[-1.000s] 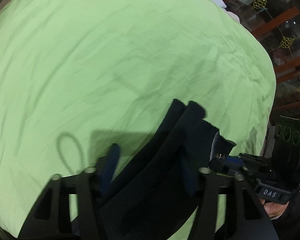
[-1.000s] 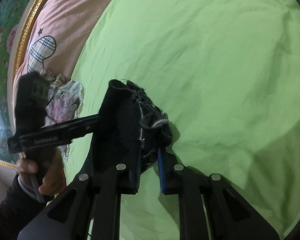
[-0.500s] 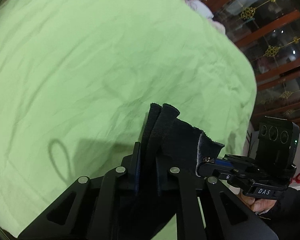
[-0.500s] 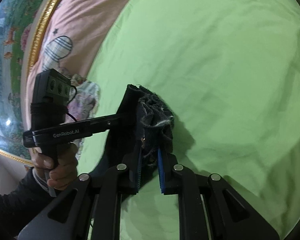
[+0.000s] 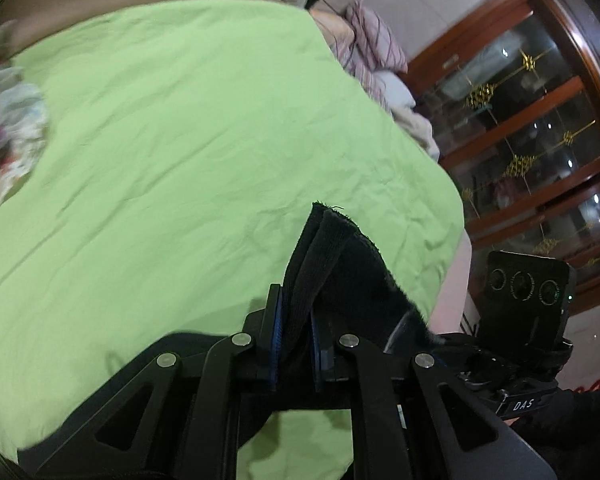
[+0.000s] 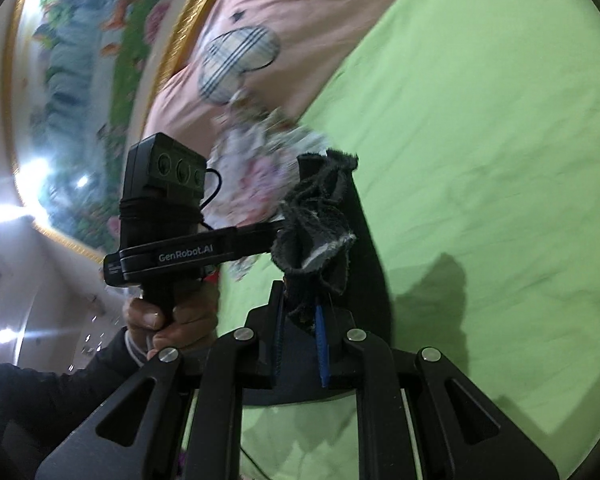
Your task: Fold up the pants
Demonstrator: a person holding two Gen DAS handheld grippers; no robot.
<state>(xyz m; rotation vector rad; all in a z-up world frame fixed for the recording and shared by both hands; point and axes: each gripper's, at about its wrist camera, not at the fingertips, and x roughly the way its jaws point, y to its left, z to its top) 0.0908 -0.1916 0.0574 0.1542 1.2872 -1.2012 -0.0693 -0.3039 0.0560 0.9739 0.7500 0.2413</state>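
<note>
**Softly held: dark pants lifted by both tools over a green bed**

Clearly the pants (image 5: 332, 264) are soft goods: thick, dark, knit-like cloth that bunches into ridges wherever it is pinched and hangs limp below. I judge them light, floppy and not slippery, so a hold on a doubled edge or hem should carry them without strain, though any loose length will sag and swing.

Far left in the left wrist view lies a crumpled floral cloth (image 5: 8, 140), blurred. Beside it spreads the green bedsheet (image 5: 188, 128), matte and finely creased. Next comes the left tool (image 5: 296, 344), closed down on a stacked fold of the pants, its blue pads pressed against the cloth on both sides. Beyond it on the right stand striped pillows (image 5: 368, 52) and a wooden glass-fronted cabinet (image 5: 540, 140).

From the right wrist view, a gold-framed picture (image 6: 80, 100) and a pink cover (image 6: 300, 12) sit left. The right tool (image 6: 300, 344) is likewise clamped on a frayed, ragged-edged bunch of the pants, which stretch between both tools above the bed, with the lower part trailing out of sight.
</note>
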